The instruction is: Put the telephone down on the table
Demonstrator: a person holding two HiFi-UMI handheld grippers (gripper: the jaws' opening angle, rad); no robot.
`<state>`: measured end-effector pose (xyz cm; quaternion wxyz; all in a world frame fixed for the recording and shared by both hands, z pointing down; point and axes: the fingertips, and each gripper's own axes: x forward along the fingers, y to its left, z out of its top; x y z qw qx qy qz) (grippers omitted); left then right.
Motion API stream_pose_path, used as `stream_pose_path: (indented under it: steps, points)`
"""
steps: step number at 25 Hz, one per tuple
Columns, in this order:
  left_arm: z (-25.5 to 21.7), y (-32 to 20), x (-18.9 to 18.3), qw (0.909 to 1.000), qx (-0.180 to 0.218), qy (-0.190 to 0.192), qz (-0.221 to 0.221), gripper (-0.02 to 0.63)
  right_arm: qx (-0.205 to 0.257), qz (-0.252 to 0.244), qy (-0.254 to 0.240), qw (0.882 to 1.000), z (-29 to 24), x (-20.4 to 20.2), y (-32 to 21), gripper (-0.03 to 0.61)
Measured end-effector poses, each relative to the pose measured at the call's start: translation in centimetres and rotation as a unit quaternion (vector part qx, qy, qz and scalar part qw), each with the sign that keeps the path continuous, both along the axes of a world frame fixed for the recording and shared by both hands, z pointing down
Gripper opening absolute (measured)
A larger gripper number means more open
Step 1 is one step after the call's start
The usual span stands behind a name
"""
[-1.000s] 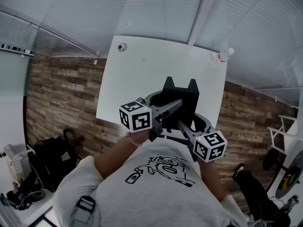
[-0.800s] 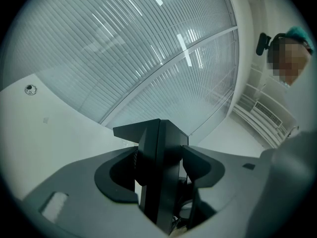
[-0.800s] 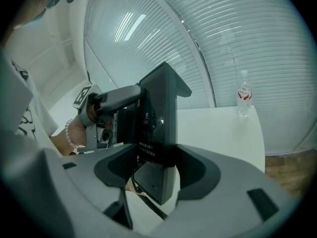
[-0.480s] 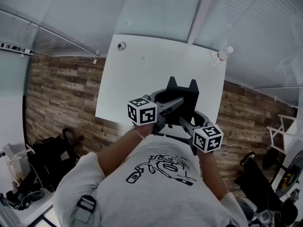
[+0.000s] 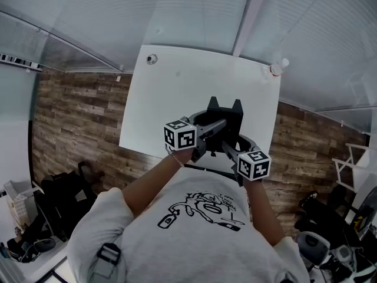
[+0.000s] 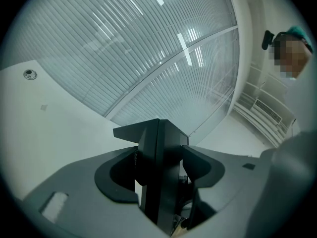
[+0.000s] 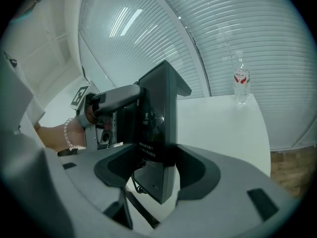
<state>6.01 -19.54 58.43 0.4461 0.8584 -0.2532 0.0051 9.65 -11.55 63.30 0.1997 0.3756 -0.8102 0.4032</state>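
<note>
A black desk telephone (image 5: 227,122) is held over the near edge of the white table (image 5: 177,93), gripped from both sides. My left gripper (image 5: 207,135) is shut on its left side; in the left gripper view the dark body (image 6: 158,167) fills the space between the jaws. My right gripper (image 5: 227,148) is shut on its right side, where the black casing (image 7: 158,128) stands upright between the jaws. The left gripper (image 7: 106,103) and a hand with a bracelet show beyond it in the right gripper view. Whether the telephone's base touches the table is hidden.
A small water bottle (image 5: 280,67) stands at the table's far right corner, seen too as the bottle (image 7: 241,81) in the right gripper view. A round grommet (image 5: 152,58) sits at the far left corner. Ribbed glass walls rise behind the table; wood floor lies on both sides.
Both grippers and the telephone have shifted slightly forward over the table, and the two marker cubes have drawn closer together. Both grips stay shut on the telephone.
</note>
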Motion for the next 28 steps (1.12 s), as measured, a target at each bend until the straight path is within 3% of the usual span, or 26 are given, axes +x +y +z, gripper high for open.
stream_pose_path:
  steps: [15,28]
  points:
    - [5.8,-1.2,1.0,0.9992,-0.008,-0.035,0.018,0.272,-0.032,0.019,-0.021,0.999,5.6,0.3,-0.9,0.235]
    - [11.0,-1.2,0.9,0.9992,-0.020,-0.033,0.006,0.272,-0.050,0.027,-0.017,0.998,10.3,0.2,-0.6,0.235]
